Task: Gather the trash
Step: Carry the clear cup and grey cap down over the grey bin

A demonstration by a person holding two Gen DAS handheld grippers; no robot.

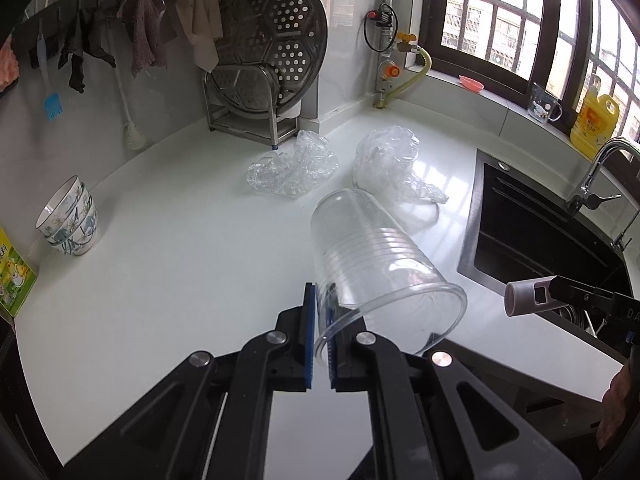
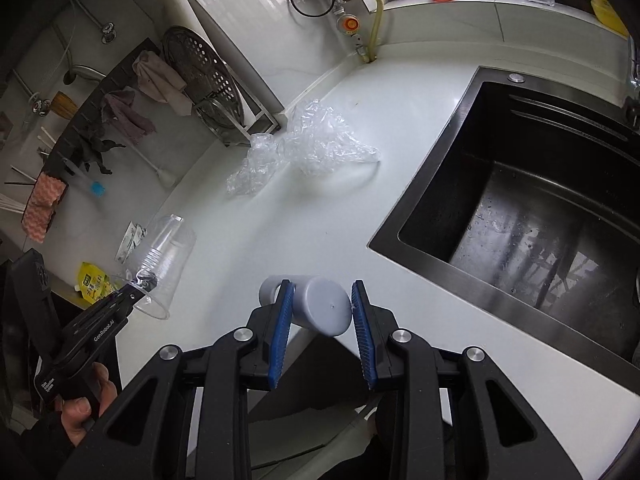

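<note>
Two pieces of trash are up off the table right now: a clear plastic cup, tilted with its mouth toward the camera, its rim wall pinched tight between the fingers of the left gripper, and a small grey cylinder with a loop on its side, clamped between the blue fingers of the right gripper. In the left wrist view that cylinder pokes in at the right edge, the tool behind it cut off by the frame. The cup's see-through wall makes its far rim hard to trace against the white surface. Further back, two crumpled clear plastic bags lie just beside each other on the table, near a metal rack holding a perforated steamer tray. A dark sink sits to the right, its tap only partly in frame. Stacked patterned bowls stand at the left, cloths hang on the wall rail, and a hand grips the left tool's handle.
</note>
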